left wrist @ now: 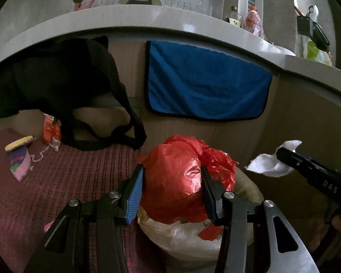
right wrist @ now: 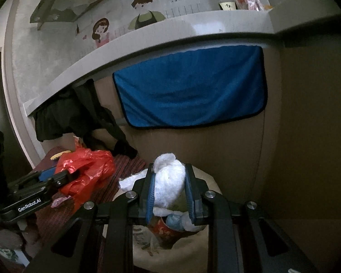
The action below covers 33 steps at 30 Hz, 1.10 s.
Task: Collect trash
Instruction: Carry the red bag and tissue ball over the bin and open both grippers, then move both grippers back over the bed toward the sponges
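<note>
Left gripper [left wrist: 172, 187] clamped on crumpled red plastic bag [left wrist: 181, 177], held over bin [left wrist: 250, 188] lined with pale bag; right gripper [right wrist: 170, 188] clamped on white tissue wad [right wrist: 169, 182] above same bin, blue cloth [left wrist: 206, 79] hanging on far cabinet

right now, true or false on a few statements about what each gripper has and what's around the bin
1. The left gripper holds a red plastic bag. True.
2. The right gripper is empty. False: its jaws are shut on a white tissue wad.
3. A blue cloth hangs on the cabinet front under the counter. True.
4. The bin beneath the right gripper is empty. False: a red printed cup and other scraps lie in it.
5. The black bag lies inside the bin. False: it hangs from the counter edge over the plaid cloth.
</note>
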### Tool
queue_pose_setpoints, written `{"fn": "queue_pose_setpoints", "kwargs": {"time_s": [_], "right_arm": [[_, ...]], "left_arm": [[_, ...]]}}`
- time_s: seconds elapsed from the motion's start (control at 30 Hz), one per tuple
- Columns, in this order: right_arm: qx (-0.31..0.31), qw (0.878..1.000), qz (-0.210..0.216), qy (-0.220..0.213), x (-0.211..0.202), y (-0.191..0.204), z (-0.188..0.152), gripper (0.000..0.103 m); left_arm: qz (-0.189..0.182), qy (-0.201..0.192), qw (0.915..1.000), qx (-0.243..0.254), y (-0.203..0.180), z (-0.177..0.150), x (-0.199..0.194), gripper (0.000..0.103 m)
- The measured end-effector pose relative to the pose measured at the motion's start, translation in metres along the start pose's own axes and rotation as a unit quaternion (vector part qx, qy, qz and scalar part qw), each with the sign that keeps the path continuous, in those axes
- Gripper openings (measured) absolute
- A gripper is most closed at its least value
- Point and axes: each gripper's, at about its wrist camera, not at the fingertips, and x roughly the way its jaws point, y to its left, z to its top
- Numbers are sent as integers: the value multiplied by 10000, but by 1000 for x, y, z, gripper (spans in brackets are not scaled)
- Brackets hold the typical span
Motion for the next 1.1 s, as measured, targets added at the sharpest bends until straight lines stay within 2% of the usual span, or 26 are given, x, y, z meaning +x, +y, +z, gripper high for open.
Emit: {"fn": "queue_pose_setpoints", "kwargs": {"time_s": [0.37,0.4,0.5,0.53,0.57,0.63,0.67,0.9,1.1], "right_arm": [[175,9996,26,213,21,-9,-4,23],[203,9995,28,231,23,-10,-4,23],[319,9991,88,259,28,-14,-4,25],[372,9989,125,241,30,-16,-5,26],[411,9987,166,263,32,-17,-5,28],[497,9980,181,336,37,-19,-7,53],[526,9979,160,346,37,-20,-9,56],[474,9983,91,319,33,-9,-7,56],[359,9991,-34,207,17,6,0,56]], "left_arm": [[-180,159,9997,-25,-3,2,26,48],[-256,164,9995,-50,-2,3,29,49],[-948,244,9950,-190,5,7,40,53],[-1016,285,9942,-226,7,9,42,54],[-1020,302,9939,-305,12,10,42,56],[-1028,355,9930,-456,20,13,42,60],[-1041,401,9923,-545,25,15,43,61],[-1170,395,9876,-974,46,20,31,62],[-801,23,9922,-958,68,27,-5,62]]}}
